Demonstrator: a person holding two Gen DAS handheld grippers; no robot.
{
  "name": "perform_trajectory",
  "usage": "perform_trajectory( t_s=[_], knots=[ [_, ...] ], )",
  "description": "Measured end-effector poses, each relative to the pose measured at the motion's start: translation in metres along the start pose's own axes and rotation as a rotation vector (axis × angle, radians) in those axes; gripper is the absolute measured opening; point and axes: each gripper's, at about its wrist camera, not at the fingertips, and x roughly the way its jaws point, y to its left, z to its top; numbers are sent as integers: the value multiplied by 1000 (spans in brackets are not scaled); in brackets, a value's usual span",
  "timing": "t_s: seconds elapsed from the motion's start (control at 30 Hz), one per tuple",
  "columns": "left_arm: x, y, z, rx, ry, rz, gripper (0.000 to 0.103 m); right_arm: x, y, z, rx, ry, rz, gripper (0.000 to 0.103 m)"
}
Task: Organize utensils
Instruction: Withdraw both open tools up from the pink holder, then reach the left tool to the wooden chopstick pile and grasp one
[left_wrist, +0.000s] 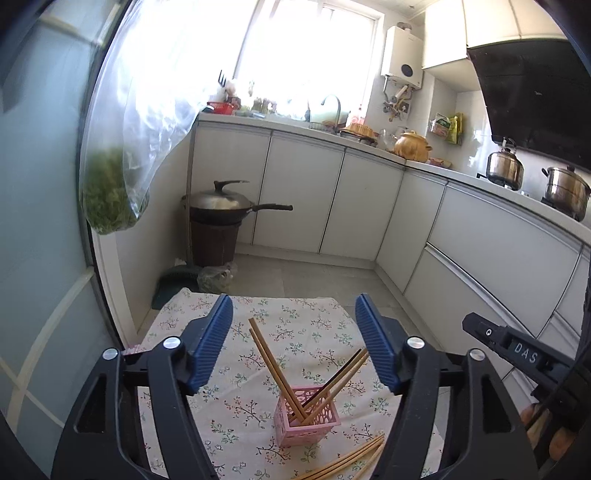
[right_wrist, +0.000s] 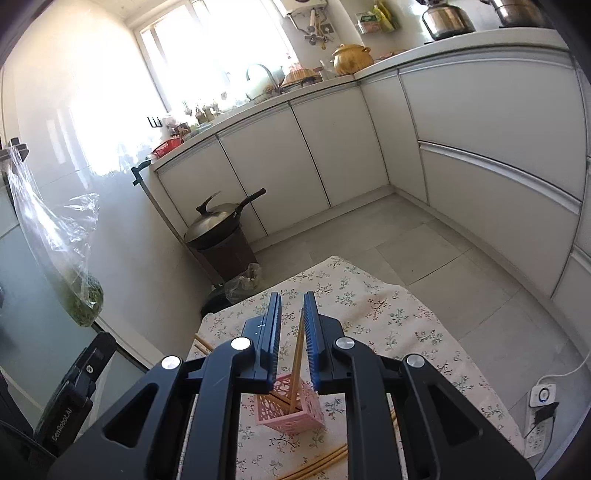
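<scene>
Your left gripper (left_wrist: 293, 343) stands with its jaws wide apart and nothing between the blue pads (left_wrist: 210, 347); it hangs above the desk (left_wrist: 325, 325), which is covered by a floral cloth. Below it the pink holder (left_wrist: 306, 415) stands upright on the cloth, with several chopsticks (left_wrist: 275, 365) leaning out of it in different directions. More loose chopsticks (left_wrist: 347, 459) lie flat on the cloth, just in front of the holder.

Your right gripper (right_wrist: 291, 325) has its jaws set narrowly apart. A single chopstick (right_wrist: 297, 363) rises between them from the holder (right_wrist: 291, 413), lying close against one pad; whether the pads press on it you cannot tell from this view.
</scene>
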Motion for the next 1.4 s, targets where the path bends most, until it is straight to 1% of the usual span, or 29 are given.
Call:
perform_trajectory(
  t_s=[0.03,0.13,0.3,0.4,0.43,0.47,0.6,0.63,0.8,0.9,0.97,1.07,1.17,1.3,1.33,1.4],
  knots=[
    [-2,-3,-1,8,-7,2,72,-4,0,-3,-11,-4,-7,16],
    [-9,-9,-4,29,-20,11,76,-17,-1,-12,-36,-29,-27,27],
    [-15,-19,-13,62,-20,8,81,-29,-6,-22,-61,-40,-55,31],
    [-19,-23,-19,76,-22,15,86,-36,-13,-28,-58,-44,-66,36],
    [-20,-24,-21,81,-20,17,87,-38,-15,-30,-58,-44,-70,39],
    [-20,-26,-23,86,-17,20,87,-41,-17,-32,-59,-46,-73,46],
    [-23,-29,-29,97,-6,25,94,-50,-22,-38,-63,-64,-96,58],
    [-24,-30,-30,98,-9,29,96,-53,-24,-39,-60,-67,-102,62],
    [-27,-33,-34,103,-3,32,96,-58,-38,-43,-35,-72,-130,72],
    [-25,-37,-38,117,13,32,96,-61,-45,-44,-22,-81,-145,79],
    [-25,-37,-40,125,18,29,96,-63,-49,-45,-15,-86,-154,87],
    [-24,-42,-43,143,28,30,96,-65,-57,-47,-2,-85,-152,94],
    [-23,-45,-47,157,36,31,96,-66,-65,-47,17,-70,-152,96],
    [-15,-47,-55,185,71,27,96,-69,-79,-53,39,-45,-158,96],
    [-10,-48,-59,195,92,16,96,-71,-84,-56,44,-36,-161,96],
    [2,-51,-67,224,162,-25,96,-75,-96,-65,61,-9,-173,96]
  ],
)
